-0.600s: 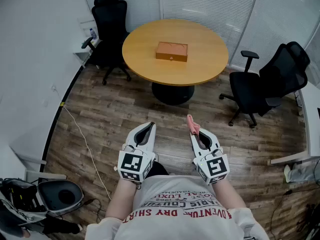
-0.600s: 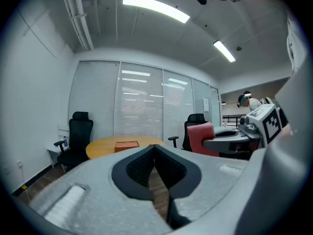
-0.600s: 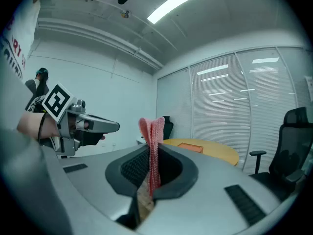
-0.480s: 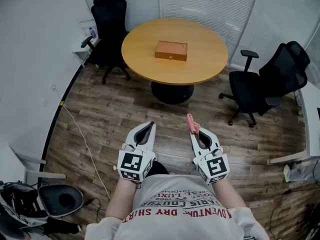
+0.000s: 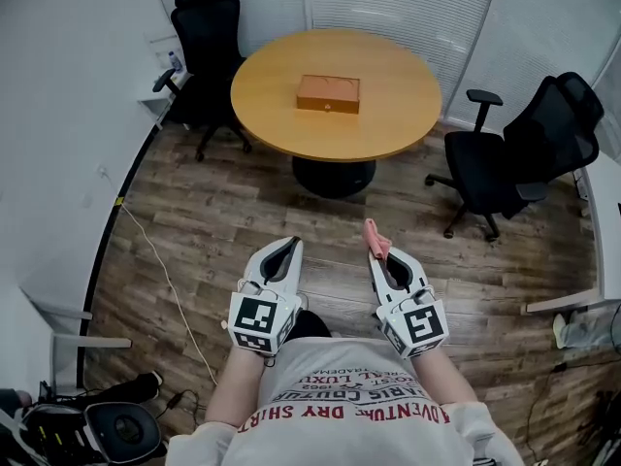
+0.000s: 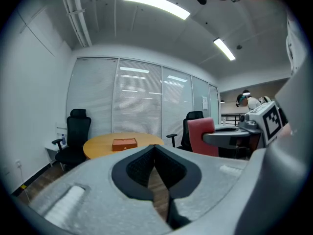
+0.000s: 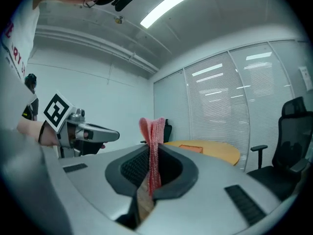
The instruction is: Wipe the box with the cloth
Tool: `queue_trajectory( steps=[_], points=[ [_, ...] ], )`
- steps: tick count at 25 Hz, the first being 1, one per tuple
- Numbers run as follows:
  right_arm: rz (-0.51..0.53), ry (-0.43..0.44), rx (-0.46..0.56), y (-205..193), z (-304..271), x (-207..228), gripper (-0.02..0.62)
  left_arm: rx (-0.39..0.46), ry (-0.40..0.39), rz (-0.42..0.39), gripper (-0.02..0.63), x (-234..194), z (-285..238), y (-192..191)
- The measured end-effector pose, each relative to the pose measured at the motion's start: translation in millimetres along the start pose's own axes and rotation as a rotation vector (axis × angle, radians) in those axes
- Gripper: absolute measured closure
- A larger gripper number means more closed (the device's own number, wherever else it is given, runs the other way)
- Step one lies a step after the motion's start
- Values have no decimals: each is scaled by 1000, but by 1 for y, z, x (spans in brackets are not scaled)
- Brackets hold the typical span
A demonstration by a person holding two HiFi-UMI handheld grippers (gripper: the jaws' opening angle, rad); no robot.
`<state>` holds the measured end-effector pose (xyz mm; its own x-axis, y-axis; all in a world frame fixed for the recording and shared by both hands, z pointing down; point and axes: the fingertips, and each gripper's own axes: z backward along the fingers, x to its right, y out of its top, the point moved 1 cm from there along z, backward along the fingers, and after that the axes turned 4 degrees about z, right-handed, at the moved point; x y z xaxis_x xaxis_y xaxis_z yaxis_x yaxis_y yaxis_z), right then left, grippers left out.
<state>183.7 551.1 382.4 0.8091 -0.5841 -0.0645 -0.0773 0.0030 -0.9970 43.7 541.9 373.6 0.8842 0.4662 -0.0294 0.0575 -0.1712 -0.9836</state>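
Note:
An orange-brown box (image 5: 328,93) lies near the middle of a round wooden table (image 5: 281,115) across the room, far ahead of both grippers; it also shows small in the left gripper view as the box (image 6: 124,144). My right gripper (image 5: 378,252) is shut on a folded pink cloth (image 5: 375,239), which stands up between its jaws, the cloth (image 7: 152,141). My left gripper (image 5: 285,249) is shut with nothing in it. Both are held close to the person's waist, above the wooden floor.
Black office chairs stand at the table's back left (image 5: 208,37) and right (image 5: 529,153). A white wall with a cable along the floor (image 5: 165,270) runs on the left. Bags and gear (image 5: 87,425) lie at the lower left; white desk edges (image 5: 582,299) sit at the right.
The view has shifted slightly: the table and box sit a little higher and further left, and the gear at lower left has slid down. Both grippers hold the same pose.

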Motion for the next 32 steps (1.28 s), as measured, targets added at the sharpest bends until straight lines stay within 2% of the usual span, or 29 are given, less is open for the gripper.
queue_trajectory(
  steps=[7,14,21,26,32],
  points=[
    [18,2,-1,-7,-23,13,567,-26,10,27,597,-19,-24,-14],
    [4,-1,-33,-21,-78,28,567,-41,-4,39,597,-62,-66,-19],
    [0,-54,-72,-13,-165,42,566,-54,-56,51,597,-139,-124,1],
    [14,-77,-141,-7,-241,51,566,-63,-133,54,597,-199,-179,23],
    [2,-176,-194,-3,-333,78,565,-76,-221,40,597,-276,-251,47]
  ],
)
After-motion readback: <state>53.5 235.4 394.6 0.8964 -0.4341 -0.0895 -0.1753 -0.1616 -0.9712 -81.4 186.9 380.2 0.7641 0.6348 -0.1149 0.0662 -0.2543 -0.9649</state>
